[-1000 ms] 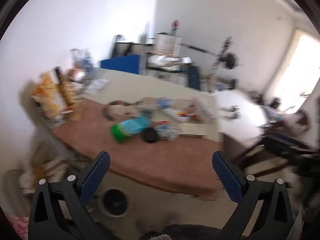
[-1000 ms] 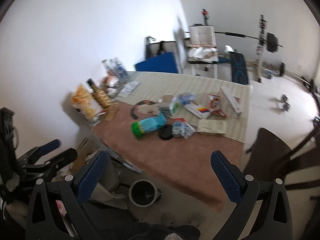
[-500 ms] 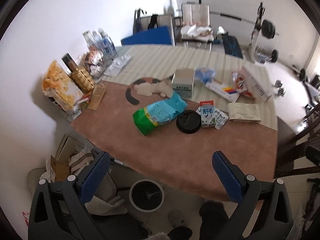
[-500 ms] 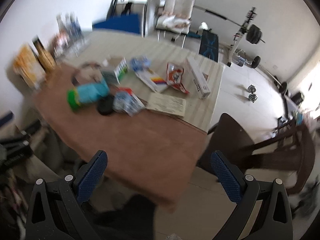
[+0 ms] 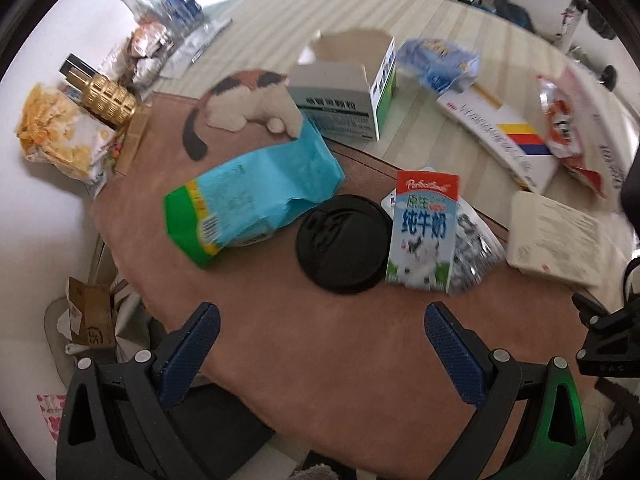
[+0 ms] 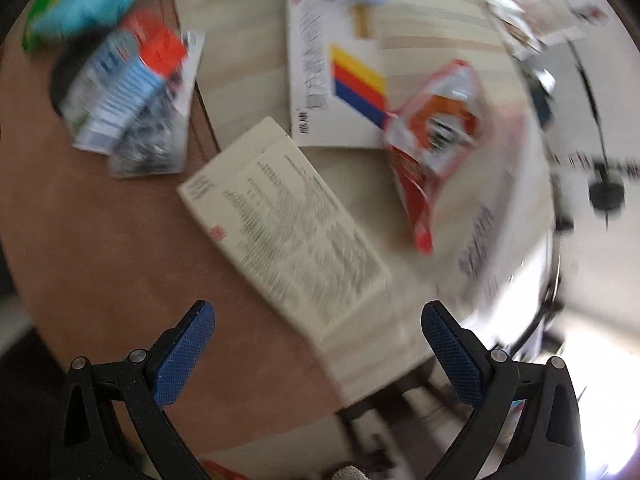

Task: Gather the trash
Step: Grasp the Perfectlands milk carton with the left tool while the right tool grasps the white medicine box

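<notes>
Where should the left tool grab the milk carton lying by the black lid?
Probably across the milk carton at its two long side edges, coming straight down from above. It lies flat, face up, partly on a silvery wrapper, so its narrow width suits the open left tool.

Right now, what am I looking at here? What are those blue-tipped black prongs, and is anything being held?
Those prongs are two hand-held tools, no robot arm. Each carries a camera looking along its fingers. One picture looks past the left gripper, the other, blurred, past the right gripper. Both are open and hold nothing. Below lies a table under a brown cloth, strewn with a blue and green plastic bag, a round black lid, a blue and white milk carton, a flat cream printed box and a red snack wrapper.
</notes>
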Demonstrator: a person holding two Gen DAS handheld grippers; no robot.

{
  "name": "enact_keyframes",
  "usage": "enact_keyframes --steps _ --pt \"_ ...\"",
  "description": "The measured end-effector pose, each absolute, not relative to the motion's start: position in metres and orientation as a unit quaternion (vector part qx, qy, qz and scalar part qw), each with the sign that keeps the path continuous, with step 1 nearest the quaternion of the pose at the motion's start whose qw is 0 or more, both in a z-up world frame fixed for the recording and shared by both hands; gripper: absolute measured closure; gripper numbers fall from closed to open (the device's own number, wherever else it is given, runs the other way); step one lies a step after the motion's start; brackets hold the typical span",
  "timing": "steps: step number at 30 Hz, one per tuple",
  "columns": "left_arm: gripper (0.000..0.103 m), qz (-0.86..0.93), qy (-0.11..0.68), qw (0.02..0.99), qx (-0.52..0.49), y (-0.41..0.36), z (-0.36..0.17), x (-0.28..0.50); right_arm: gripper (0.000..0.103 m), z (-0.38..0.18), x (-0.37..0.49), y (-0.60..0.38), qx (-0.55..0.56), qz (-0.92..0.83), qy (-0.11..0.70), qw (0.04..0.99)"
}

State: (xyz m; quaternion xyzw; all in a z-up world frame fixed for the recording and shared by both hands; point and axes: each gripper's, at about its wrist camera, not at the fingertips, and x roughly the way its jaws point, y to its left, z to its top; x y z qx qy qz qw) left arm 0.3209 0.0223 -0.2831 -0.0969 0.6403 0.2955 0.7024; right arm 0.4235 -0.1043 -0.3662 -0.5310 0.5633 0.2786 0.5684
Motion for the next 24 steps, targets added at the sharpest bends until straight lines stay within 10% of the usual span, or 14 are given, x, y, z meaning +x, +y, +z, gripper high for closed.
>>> enact_keyframes --steps 9,12,24 --pt "0.000 0.294 0.667 0.675 -0.113 0.034 -0.313 0.346 0.001 -0.414 0.440 -0.077 -0.597 0.350 0.551 0.466" --pt "0.000 0.287 0.668 0.676 -0.122 0.036 -0.312 0.350 0.013 -0.407 0.457 -0.081 -0.534 0.350 0.608 0.471" --pt "0.000 0.207 0.685 0.669 -0.198 0.041 -0.329 0.382 0.011 -0.379 0.506 -0.153 -0.141 0.162 0.778 0.591"
